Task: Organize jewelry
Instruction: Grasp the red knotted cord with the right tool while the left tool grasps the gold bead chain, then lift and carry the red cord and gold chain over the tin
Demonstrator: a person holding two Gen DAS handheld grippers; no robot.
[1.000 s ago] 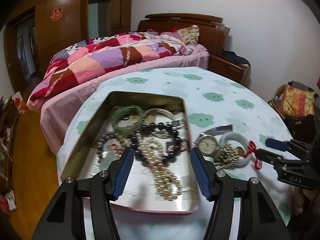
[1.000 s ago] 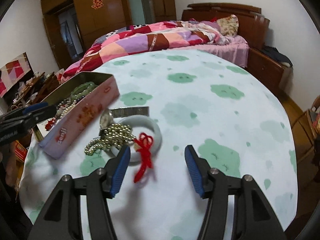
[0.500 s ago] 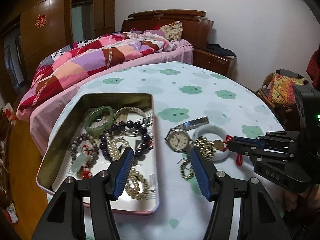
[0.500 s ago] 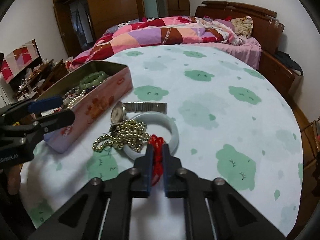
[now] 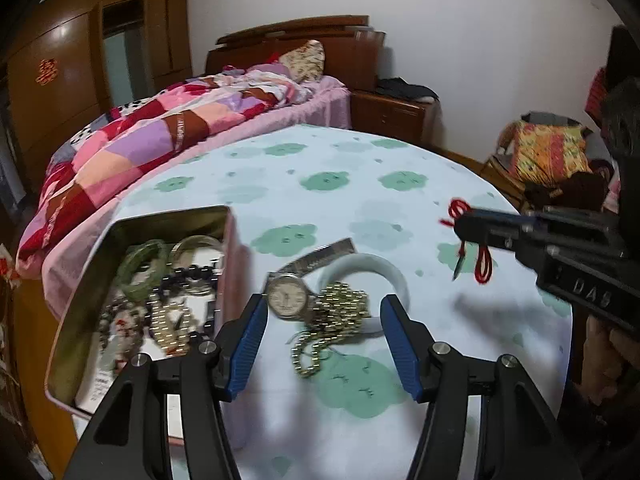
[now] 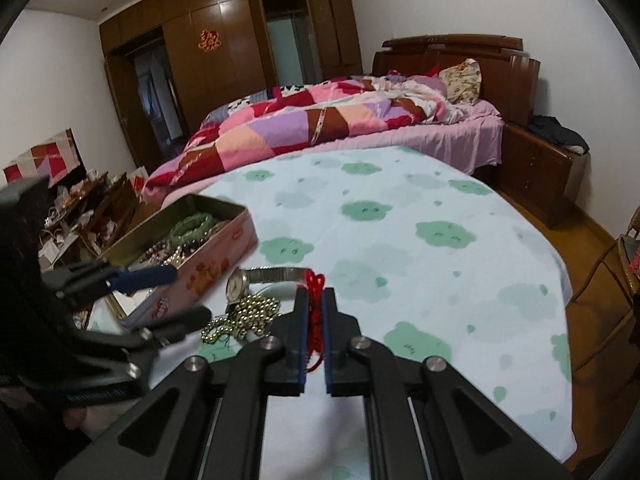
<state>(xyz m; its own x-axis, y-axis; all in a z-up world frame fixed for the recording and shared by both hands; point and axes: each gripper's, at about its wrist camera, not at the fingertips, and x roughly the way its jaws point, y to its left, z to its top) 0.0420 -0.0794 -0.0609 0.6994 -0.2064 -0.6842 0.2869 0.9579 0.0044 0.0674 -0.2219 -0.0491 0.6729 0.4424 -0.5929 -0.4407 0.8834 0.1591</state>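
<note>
Since a second ago right gripper (image 6: 316, 312) has clamped the red cord (image 6: 315, 320) and lifted it clear of the white bangle (image 5: 376, 272). Left gripper (image 5: 324, 340), tilted downward, jaws apart and narrowing, hovers empty over the watch (image 5: 286, 300) beside that bangle.

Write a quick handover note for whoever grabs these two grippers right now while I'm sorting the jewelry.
Right gripper: shut on the red cord, lifted clear of the table.
Left gripper: closing slightly, nothing gripped, hovering over the watch and gold bead chain.
Tin: open, already holds several bracelets and bead strings.
Left to do: put the cord in the tin, then the watch, gold chain and white bangle.
</note>
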